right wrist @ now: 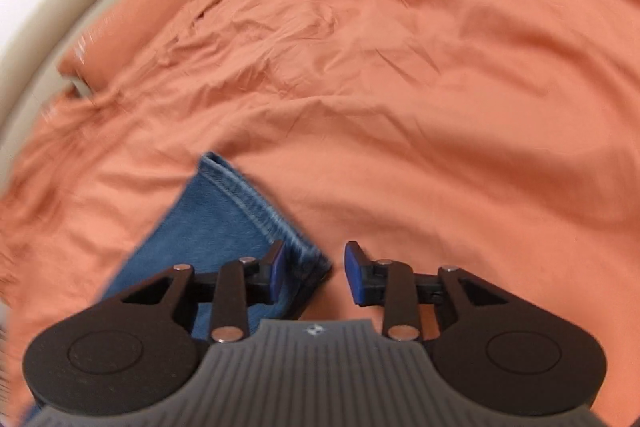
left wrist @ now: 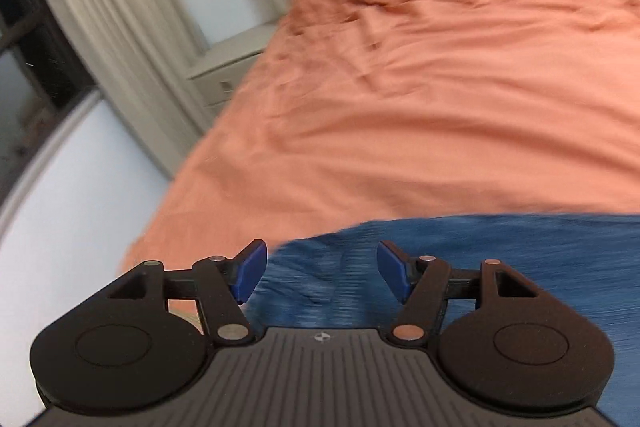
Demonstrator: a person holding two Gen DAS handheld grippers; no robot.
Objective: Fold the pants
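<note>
Blue jeans (right wrist: pixel 208 223) lie flat on the orange bed sheet (right wrist: pixel 440 107) near the bed's front edge, both left gripper (left wrist: pixel 320 273) and right gripper (right wrist: pixel 314 273) with jaws apart, right straddling the hem corner, likely lining up a pinch.

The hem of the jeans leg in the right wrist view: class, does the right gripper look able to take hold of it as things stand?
Probably yes. The right gripper is open, and the hem corner of the jeans lies between its fingers on the orange bedcover, with nothing in the way.
</note>
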